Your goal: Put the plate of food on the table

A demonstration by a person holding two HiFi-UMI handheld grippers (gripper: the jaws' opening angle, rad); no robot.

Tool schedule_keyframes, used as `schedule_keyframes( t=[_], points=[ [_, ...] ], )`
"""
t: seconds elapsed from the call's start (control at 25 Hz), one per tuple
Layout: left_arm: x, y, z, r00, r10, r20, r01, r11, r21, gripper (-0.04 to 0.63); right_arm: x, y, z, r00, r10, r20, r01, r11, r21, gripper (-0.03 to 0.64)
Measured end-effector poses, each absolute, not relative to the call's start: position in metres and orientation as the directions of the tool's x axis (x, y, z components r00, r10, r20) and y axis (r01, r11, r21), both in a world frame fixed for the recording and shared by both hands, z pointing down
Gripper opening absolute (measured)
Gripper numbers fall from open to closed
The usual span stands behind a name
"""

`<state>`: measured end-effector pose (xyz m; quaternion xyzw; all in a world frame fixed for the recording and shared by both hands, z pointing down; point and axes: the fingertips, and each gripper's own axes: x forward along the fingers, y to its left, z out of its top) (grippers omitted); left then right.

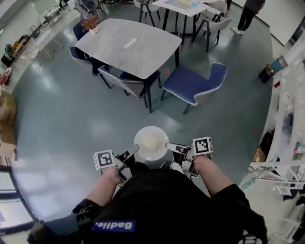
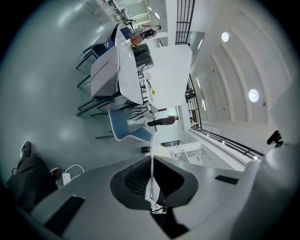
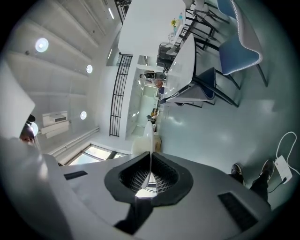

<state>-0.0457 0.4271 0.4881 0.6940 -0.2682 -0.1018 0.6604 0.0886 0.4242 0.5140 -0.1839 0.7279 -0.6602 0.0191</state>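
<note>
Pinching the plate (image 1: 151, 135) from both sides: the left gripper (image 1: 135, 149) has its jaws nearly together on the plate's left rim, and the right gripper (image 1: 169, 145) has its jaws nearly together on the right rim. In the left gripper view the left gripper (image 2: 152, 180) shows the plate (image 2: 153, 150) edge-on as a thin white line running between the dark pads. The right gripper view shows the same for the right gripper (image 3: 150, 176), with the plate (image 3: 148, 136) rim clamped in the middle. The plate is white and round, carries pale food (image 1: 149, 143), and is held about level in the air just in front of the person's torso, above the grey floor (image 1: 62, 119).

The left hand (image 1: 113, 174) and right hand (image 1: 204, 164) sit low and close to the body, forearms angled inward. A marker cube (image 1: 104, 159) faces up on the left gripper, and another marker cube (image 1: 202, 145) on the right.

The table (image 1: 128, 45) stands well apart from the plate, ahead and slightly left, with a light stone-look top and a small flower arrangement (image 1: 89, 22) at its far corner. One chair (image 1: 125, 80) is tucked at the table's near edge. A blue chair (image 1: 195, 83) stands pulled out at the near right corner, between the person and that side of the table. Farther back are a second table (image 1: 183, 5) and a standing person (image 1: 248, 14).
</note>
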Motion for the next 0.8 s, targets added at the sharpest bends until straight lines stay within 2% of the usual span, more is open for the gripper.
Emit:
schedule_keyframes(
  t=[0.44, 0.8],
  points=[
    [-0.029, 0.401, 0.491, 0.819, -0.533, 0.211, -0.235, 0.024, 0.972, 0.017, 0.105, 0.391, 0.516, -0.939, -0.281, 0.198, -0.227, 0.075, -0.971, 0.018],
    [-0.033, 0.335, 0.496, 0.845, -0.501, 0.186, -0.219, -0.007, 0.976, 0.017, 0.099, 0.33, 0.517, -0.925, -0.326, 0.194, -0.228, 0.067, -0.971, 0.018]
  ],
)
